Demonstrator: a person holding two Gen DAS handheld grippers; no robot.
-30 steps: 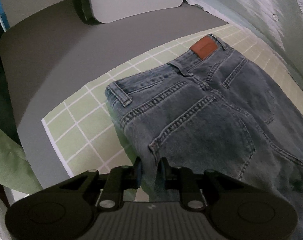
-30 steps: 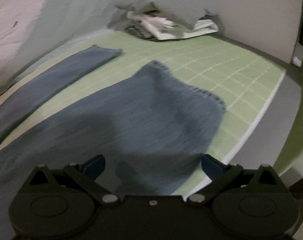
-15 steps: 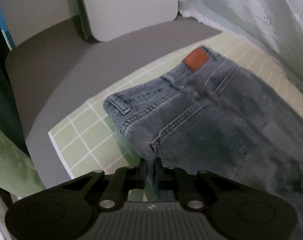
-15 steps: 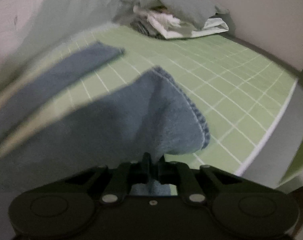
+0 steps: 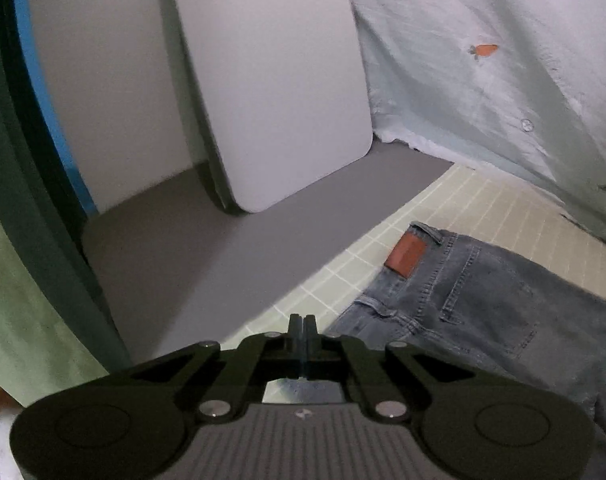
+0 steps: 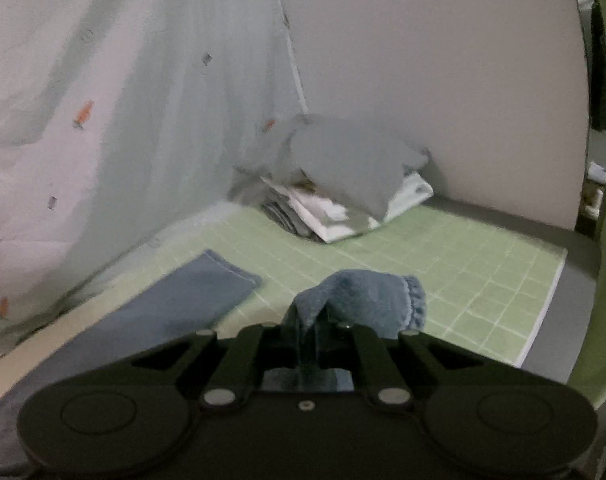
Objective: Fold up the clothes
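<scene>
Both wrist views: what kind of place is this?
Probably a home folding station set up for recording: jeans on a green gridded mat over a grey tabletop, a pile of folded laundry in the corner, a pale sheet hung behind.

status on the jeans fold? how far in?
Early. Done: jeans laid out on the green grid mat, folded pile in the corner. In hand: right gripper shut on a lifted leg hem; left gripper shut near the waistband, with denim seemingly pinched. Left: the other leg lies flat; no fold laid yet.
</scene>
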